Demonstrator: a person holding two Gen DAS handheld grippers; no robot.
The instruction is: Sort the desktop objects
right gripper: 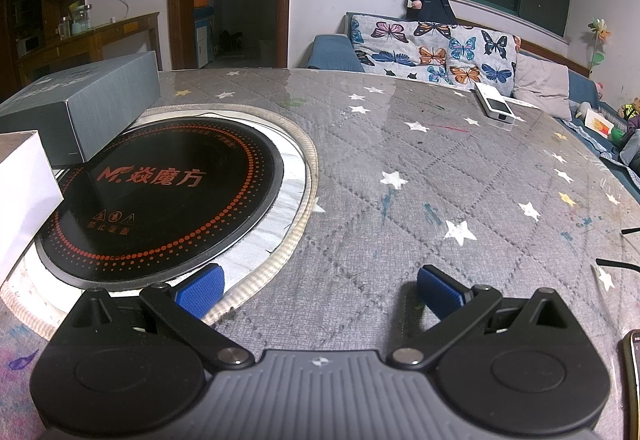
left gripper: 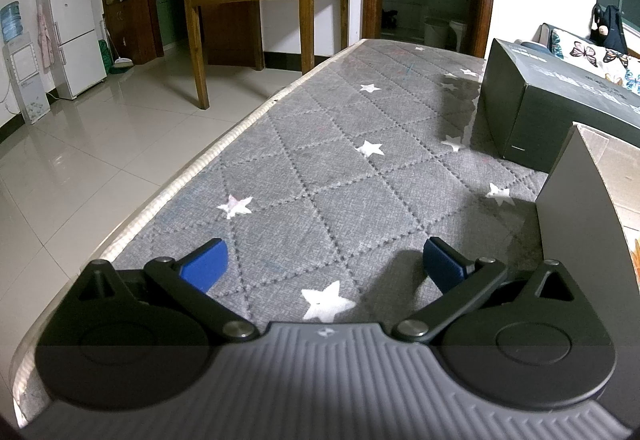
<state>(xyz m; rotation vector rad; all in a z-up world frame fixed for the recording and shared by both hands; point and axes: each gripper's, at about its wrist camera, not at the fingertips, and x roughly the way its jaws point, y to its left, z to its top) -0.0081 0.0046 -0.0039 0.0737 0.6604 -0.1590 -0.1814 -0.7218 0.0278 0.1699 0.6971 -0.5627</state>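
Dim indoor light, glare on the table cover (right gripper: 400, 108), fisheye-bent edges.

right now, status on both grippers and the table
Left gripper open, empty. Right gripper open, empty, beside the induction plate. Grey box and small white device untouched. Nothing between the fingers.

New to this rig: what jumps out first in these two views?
The round black induction cooktop with red dotted rings and lettering, set into the table left of the right gripper, grabs the eye first. Next is the grey quilted star-print table cover, with a long grey box at the cooktop's far left edge and a small white device near the far side. Both the right gripper and the left gripper have empty, wide-open jaws.
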